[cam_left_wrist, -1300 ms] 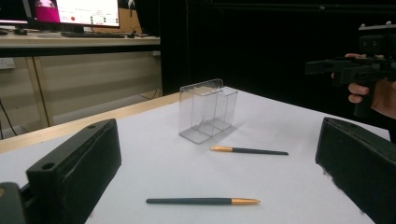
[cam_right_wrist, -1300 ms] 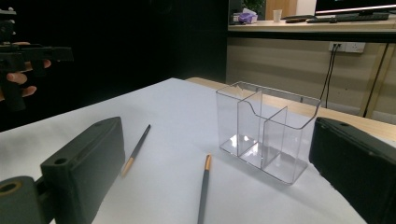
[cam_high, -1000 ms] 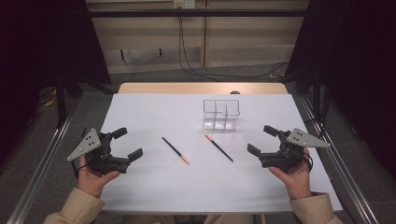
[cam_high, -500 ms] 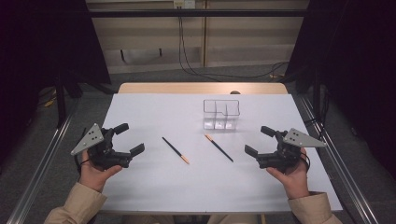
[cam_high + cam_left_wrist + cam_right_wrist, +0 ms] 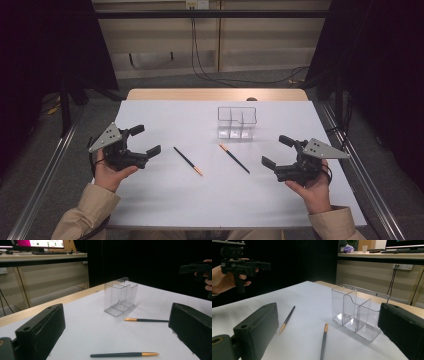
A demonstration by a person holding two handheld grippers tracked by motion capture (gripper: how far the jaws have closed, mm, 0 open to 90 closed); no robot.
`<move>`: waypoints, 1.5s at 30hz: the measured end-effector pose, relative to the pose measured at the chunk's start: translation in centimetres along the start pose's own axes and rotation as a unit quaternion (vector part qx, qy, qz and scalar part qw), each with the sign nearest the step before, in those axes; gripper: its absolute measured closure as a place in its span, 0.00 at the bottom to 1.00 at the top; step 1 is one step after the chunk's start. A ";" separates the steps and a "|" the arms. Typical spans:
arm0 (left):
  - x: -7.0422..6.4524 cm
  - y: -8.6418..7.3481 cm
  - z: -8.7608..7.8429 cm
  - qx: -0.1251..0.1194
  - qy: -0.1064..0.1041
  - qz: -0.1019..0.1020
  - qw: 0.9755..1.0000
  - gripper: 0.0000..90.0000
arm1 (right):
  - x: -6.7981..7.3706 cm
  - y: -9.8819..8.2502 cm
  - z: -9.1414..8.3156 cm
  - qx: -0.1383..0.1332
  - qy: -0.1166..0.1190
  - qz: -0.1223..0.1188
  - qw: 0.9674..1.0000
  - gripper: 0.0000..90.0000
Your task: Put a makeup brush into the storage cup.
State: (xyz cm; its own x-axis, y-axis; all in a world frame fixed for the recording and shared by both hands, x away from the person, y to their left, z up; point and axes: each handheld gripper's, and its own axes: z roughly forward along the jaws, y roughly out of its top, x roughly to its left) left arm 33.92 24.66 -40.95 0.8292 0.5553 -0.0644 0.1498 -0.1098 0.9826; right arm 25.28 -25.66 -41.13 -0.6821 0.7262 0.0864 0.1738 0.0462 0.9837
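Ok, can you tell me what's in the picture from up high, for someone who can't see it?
Two hands each hold an open black tool above a white table, the left tool and the right tool facing inward. Between them lie two dark pens with orange tips, the left pen and the right pen, and an empty clear holder stands behind them.

Between the left tool (image 5: 141, 140) and the right tool (image 5: 277, 152) the white worktop (image 5: 165, 115) lies flat and open, crossed only by two low pens, the left pen (image 5: 188, 160) and the right pen (image 5: 234, 158), lying well apart. The one upright obstacle is the clear organiser (image 5: 236, 122), standing behind the right pen towards the far edge, with bare worktop on both its sides.
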 end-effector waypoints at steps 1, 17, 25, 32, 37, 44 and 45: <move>0.2 0.0 0.1 0.003 0.000 0.001 1.000 0.01 | 0.0 0.0 0.0 0.000 -0.001 -0.002 1.000 0.03; 1.5 0.2 4.3 0.083 -0.011 0.034 0.996 0.01 | 0.1 0.1 -0.2 -0.003 0.000 -0.002 1.000 0.03; 2.2 0.3 6.0 0.079 -0.017 0.029 0.996 0.01 | 0.2 0.1 -0.3 -0.001 -0.003 -0.003 1.000 0.03; 2.6 0.3 7.2 0.085 -0.020 0.022 0.996 0.01 | 0.3 0.1 -0.4 -0.001 -0.001 -0.002 1.000 0.03; 2.9 0.3 7.8 0.110 -0.022 0.030 0.993 0.01 | 0.4 0.2 -0.2 -0.001 0.003 -0.005 1.000 0.03; 3.0 0.3 9.0 0.168 -0.044 0.051 0.983 0.01 | 0.4 0.2 0.0 0.000 0.006 -0.006 1.000 0.03; 2.8 0.3 9.3 0.182 -0.049 0.055 0.981 0.01 | 0.4 0.2 0.0 0.000 0.006 -0.007 1.000 0.03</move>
State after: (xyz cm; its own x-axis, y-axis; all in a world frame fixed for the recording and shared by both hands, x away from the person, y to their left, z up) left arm 41.33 18.54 -42.46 0.8966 0.4429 0.0045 0.2235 -0.4611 0.8587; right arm 25.06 -25.32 -40.91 -0.6935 0.7165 0.0751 0.1642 0.0558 0.9848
